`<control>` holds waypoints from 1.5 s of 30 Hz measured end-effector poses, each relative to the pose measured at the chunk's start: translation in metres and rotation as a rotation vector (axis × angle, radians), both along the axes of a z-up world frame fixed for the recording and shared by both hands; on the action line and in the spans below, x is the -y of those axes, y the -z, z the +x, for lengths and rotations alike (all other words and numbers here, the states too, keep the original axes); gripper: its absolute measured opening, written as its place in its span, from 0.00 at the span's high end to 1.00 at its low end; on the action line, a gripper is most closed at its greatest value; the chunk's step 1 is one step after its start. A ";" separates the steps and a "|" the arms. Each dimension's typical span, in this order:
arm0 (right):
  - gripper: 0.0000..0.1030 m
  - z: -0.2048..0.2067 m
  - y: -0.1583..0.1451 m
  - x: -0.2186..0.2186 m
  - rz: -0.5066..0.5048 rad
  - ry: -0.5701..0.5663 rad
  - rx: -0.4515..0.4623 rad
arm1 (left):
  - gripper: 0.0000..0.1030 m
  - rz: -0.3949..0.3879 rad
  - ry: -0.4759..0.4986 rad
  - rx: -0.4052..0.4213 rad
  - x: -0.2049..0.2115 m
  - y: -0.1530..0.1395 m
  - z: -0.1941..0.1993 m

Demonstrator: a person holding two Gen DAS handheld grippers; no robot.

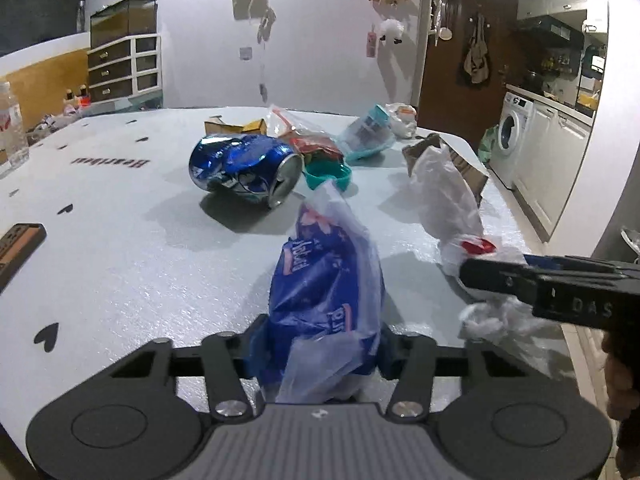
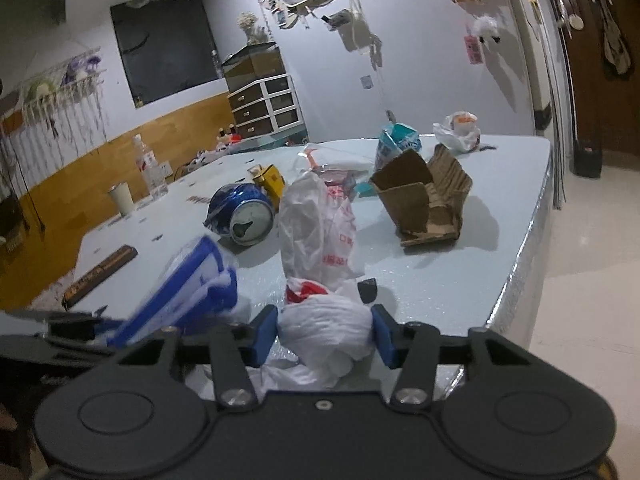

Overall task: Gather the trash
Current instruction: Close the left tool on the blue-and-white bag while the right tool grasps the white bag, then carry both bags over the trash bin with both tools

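My left gripper (image 1: 323, 344) is shut on a blue printed plastic bag (image 1: 324, 272) that stands up between its blue pads from the pale table (image 1: 120, 280). To its right my right gripper (image 2: 324, 334) is shut on the bunched end of a white plastic bag with red print (image 2: 316, 232). In the left wrist view the right gripper (image 1: 472, 276) comes in from the right edge, with that white bag (image 1: 444, 196) in it. The right wrist view shows the blue bag (image 2: 192, 288) at the left, blurred. A crushed blue can (image 1: 244, 172) lies on its side beyond both bags.
Behind the can lie a teal lid (image 1: 326, 174), a red wrapper (image 1: 316, 144), a teal carton (image 2: 396, 144), torn cardboard (image 2: 424, 200) and another white bag (image 2: 460, 128). A dark bar (image 2: 100, 276), a cup (image 2: 122, 198) and a bottle (image 2: 150, 168) stand left. The table edge (image 2: 516, 272) runs along the right.
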State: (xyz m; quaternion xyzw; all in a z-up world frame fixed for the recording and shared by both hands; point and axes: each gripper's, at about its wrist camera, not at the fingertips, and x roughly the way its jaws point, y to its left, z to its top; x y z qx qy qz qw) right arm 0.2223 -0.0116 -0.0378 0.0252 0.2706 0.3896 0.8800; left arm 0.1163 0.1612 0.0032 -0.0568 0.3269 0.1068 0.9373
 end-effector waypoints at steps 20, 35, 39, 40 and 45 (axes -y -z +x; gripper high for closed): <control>0.51 -0.015 -0.040 0.096 0.038 0.205 0.101 | 0.62 0.063 0.130 0.155 0.082 -0.041 0.020; 0.51 0.020 -0.003 0.225 -0.056 0.532 0.008 | 0.62 0.037 0.331 0.076 0.199 -0.017 0.109; 0.51 0.033 0.019 0.249 -0.090 0.590 -0.044 | 0.62 -0.002 0.368 0.045 0.229 -0.003 0.134; 0.51 0.036 0.024 0.255 -0.098 0.603 -0.059 | 0.62 -0.007 0.378 0.035 0.236 0.002 0.141; 0.51 0.053 0.054 0.279 -0.126 0.659 -0.141 | 0.62 -0.010 0.414 -0.046 0.274 0.034 0.177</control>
